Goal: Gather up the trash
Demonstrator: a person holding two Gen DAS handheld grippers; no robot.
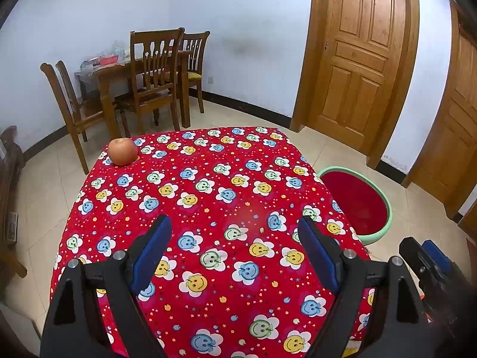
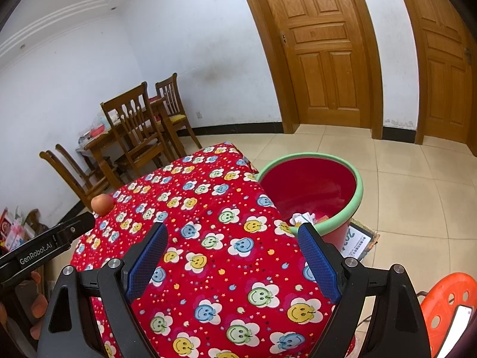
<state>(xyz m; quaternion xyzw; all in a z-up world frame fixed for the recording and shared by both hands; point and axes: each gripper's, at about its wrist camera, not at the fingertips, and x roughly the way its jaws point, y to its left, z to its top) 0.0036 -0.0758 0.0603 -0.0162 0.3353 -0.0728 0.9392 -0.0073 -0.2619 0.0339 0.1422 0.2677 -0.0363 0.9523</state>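
A red bin with a green rim [image 2: 359, 191] stands on the floor at the table's right side; crumpled white paper [image 2: 302, 218] lies inside it. It also shows in the left wrist view [image 1: 384, 200]. My left gripper [image 1: 235, 229] is open and empty above the red smiley-flower tablecloth [image 1: 208, 197]. My right gripper [image 2: 232, 235] is open and empty above the cloth's right part [image 2: 208, 208], near the bin. An apple [image 1: 122, 151] sits at the table's far left corner, also in the right wrist view [image 2: 102, 204].
A wooden dining table with chairs [image 1: 143, 80] stands at the back left. Two wooden doors [image 1: 357, 53] are at the back right. An orange plastic stool [image 2: 447, 301] is at the near right. A flat printed card [image 2: 359, 240] lies under the bin.
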